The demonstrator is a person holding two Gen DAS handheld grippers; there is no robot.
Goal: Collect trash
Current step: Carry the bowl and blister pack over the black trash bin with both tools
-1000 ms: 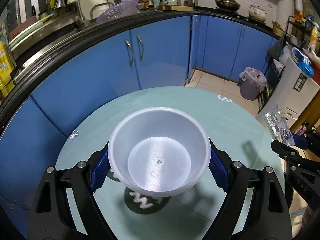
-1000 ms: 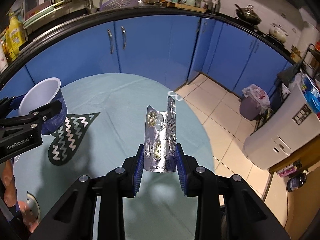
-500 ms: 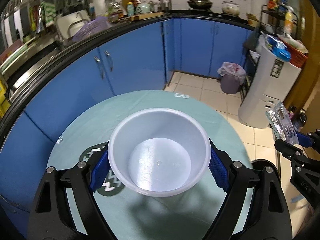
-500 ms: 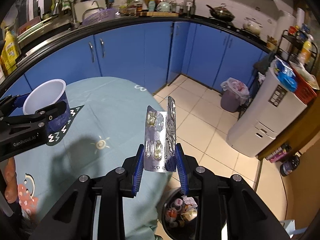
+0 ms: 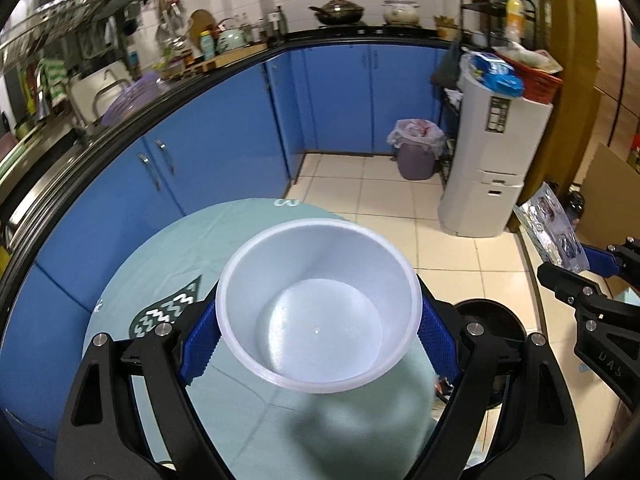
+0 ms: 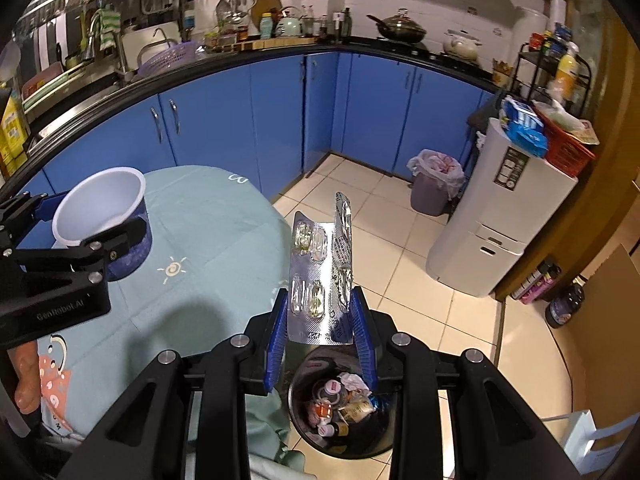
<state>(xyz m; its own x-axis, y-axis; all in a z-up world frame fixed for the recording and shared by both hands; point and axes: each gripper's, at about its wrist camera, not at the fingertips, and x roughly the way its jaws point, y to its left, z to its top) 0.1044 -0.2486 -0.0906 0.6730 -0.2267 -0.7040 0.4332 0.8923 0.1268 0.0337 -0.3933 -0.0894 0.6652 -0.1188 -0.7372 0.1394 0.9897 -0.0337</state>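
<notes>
The left tool (image 5: 318, 344) grips a white plastic cup (image 5: 318, 312) across its width, blue pads pressed on either side below the rim. Its mouth faces the left wrist camera, showing a bare, clean inside; in the right wrist view its outer wall (image 6: 132, 248) is dark blue. Below and behind the cup lies the round surface (image 5: 224, 232) under a pale green cloth with a dark zigzag patch (image 5: 168, 308) to the tool's left. The surface's edge curves away just ahead of the cup, with tiled floor (image 5: 384, 200) past it.

The right tool (image 6: 322, 320) is clamped on a folded silver blister pack (image 6: 320, 276) standing upright between its pads, some pockets holding yellowish capsules. Directly beneath this tool sits a black trash bin (image 6: 344, 412), open-topped and partly filled with small bottles and crumpled wrappers. The bin stands on the floor just beside the surface's edge; in the left wrist view its rim (image 5: 488, 308) peeks out just right of the left tool. The two tools are near each other but apart.

Farther ahead, blue cabinets (image 6: 240, 120) curve round the room, a lined purple bin (image 6: 434, 188) stands in the corner, and a white appliance (image 6: 492, 224) stands to the right. Open tiled floor lies between these and the black bin.
</notes>
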